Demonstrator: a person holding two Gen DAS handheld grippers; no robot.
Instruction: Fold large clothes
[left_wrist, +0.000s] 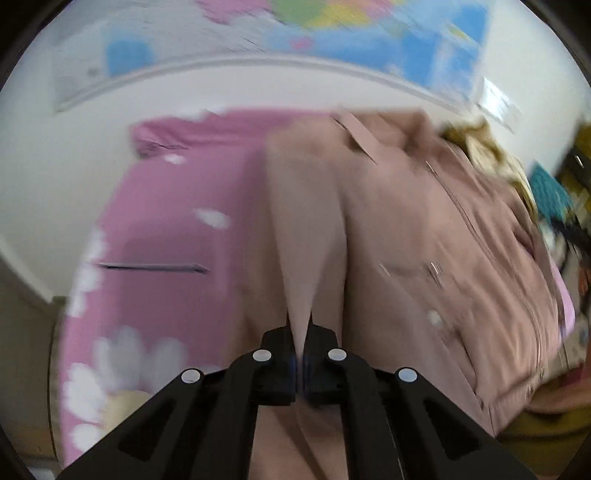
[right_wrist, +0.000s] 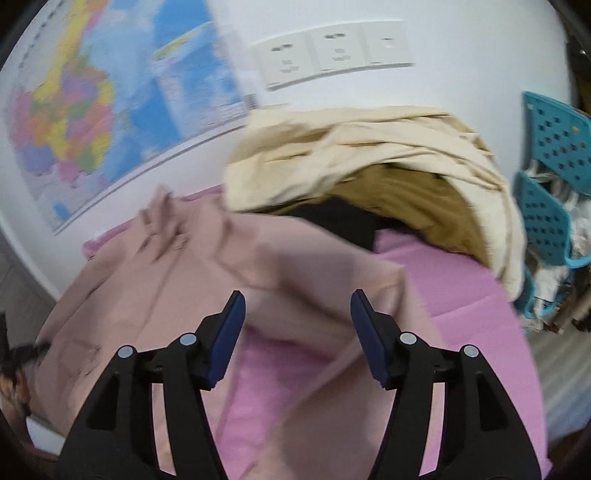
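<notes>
A dusty-pink jacket (left_wrist: 424, 229) with a zipper and snaps lies spread over a pink flowered sheet (left_wrist: 159, 221). My left gripper (left_wrist: 300, 325) is shut on a fold of the pink jacket and pulls it up into a taut peak. In the right wrist view the same jacket (right_wrist: 229, 266) lies rumpled ahead of my right gripper (right_wrist: 297, 314). The right gripper is open and empty, with part of the jacket between and beyond its blue pads (right_wrist: 229, 332).
A heap of cream and mustard clothes (right_wrist: 369, 158) lies at the back right of the bed. Teal perforated baskets (right_wrist: 554, 166) stand to the right. A coloured map (right_wrist: 92, 110) and wall sockets (right_wrist: 332, 51) hang on the white wall behind.
</notes>
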